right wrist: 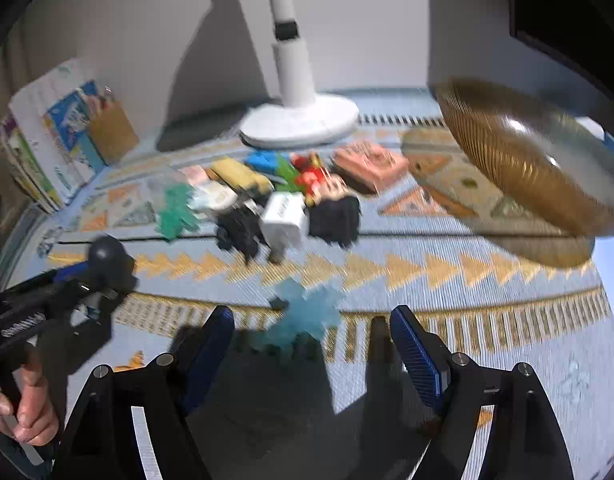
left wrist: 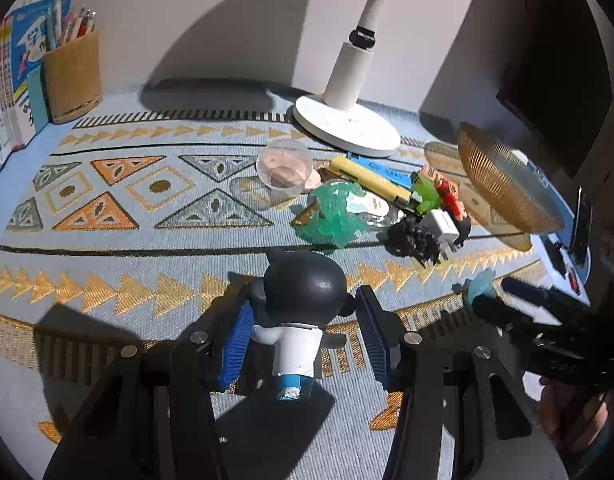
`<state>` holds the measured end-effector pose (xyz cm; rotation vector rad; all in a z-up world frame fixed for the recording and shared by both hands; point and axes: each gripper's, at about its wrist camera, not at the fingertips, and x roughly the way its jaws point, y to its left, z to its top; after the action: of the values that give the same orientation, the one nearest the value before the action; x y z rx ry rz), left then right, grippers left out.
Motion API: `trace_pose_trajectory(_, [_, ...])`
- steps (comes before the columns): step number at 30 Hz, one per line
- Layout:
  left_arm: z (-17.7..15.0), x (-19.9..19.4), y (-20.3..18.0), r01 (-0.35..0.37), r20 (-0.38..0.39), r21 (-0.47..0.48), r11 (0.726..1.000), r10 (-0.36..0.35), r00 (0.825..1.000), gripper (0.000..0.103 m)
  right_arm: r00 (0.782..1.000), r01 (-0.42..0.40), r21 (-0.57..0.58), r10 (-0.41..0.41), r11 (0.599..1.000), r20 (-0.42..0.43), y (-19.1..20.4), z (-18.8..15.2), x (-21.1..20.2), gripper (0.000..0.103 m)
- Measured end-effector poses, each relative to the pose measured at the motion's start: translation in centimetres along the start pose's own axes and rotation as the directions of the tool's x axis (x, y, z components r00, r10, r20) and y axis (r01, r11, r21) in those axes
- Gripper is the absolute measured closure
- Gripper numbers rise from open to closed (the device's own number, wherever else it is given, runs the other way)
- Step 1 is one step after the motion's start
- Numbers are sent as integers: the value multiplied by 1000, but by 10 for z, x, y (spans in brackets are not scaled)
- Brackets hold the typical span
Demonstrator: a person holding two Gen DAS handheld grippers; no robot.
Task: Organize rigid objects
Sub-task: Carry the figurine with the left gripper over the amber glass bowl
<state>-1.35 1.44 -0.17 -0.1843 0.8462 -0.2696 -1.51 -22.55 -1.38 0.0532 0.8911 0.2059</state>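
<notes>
Nearest me, my left tongs (left wrist: 305, 332) bracket the black-headed figurine (left wrist: 303, 312) standing on the counter (left wrist: 107, 248); the left pad looks to touch it, the right stands off. It reads as hard, glossy, top-heavy plastic, so I'd grip the white body, not the slick head. My right tongs (right wrist: 311, 344) gape over a spiky teal piece (right wrist: 303, 316), light and snaggy. Beyond lies the pile with the white charger (right wrist: 285, 220).

Large Chinese characters, too distorted to read, mark the blue book cover (left wrist: 29, 46).

Black tongs (left wrist: 305, 336); blue ribbed pads (left wrist: 237, 344)
</notes>
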Motion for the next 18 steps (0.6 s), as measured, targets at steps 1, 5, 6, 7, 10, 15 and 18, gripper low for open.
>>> trace_pose_trajectory(1, [0, 1, 1, -1, -6, -3, 1000, 1, 1000, 55, 1000, 6, 2, -6, 1000, -17, 0, -1, 2, 26])
trace_pose_trajectory(5, [-1, 0, -4, -18, -1, 13, 1000, 18, 1000, 55, 1000, -18, -51, 18, 999, -15, 10, -7, 0, 65])
trace_pose_trajectory(6, [-1, 1, -5, -31, -1, 21, 999, 31, 1000, 55, 1000, 2, -73, -2, 997, -6, 15, -8, -1, 65])
trace_pose_trajectory(7, [-1, 0, -7, -47, 2, 27, 999, 47, 999, 55, 1000, 20, -92, -19, 996, 9, 19, -9, -4, 66])
trace_pose_trajectory(10, [1, -7, -13, -58, 6, 31, 998, 58, 998, 55, 997, -51, -72, 55, 996, 48, 15, -10, -20, 83])
trace_pose_trajectory(15, [32, -40, -58, -11, 99, 107, 994, 0, 995, 55, 980, -22, 26, 16, 999, 200, -35, 13, -81, 83])
trace_pose_trajectory(18, [59, -52, -99, 39, 143, 182, 983, -66, 987, 55, 957, 3, 94, -30, 996, 288, -73, 28, -120, 83])
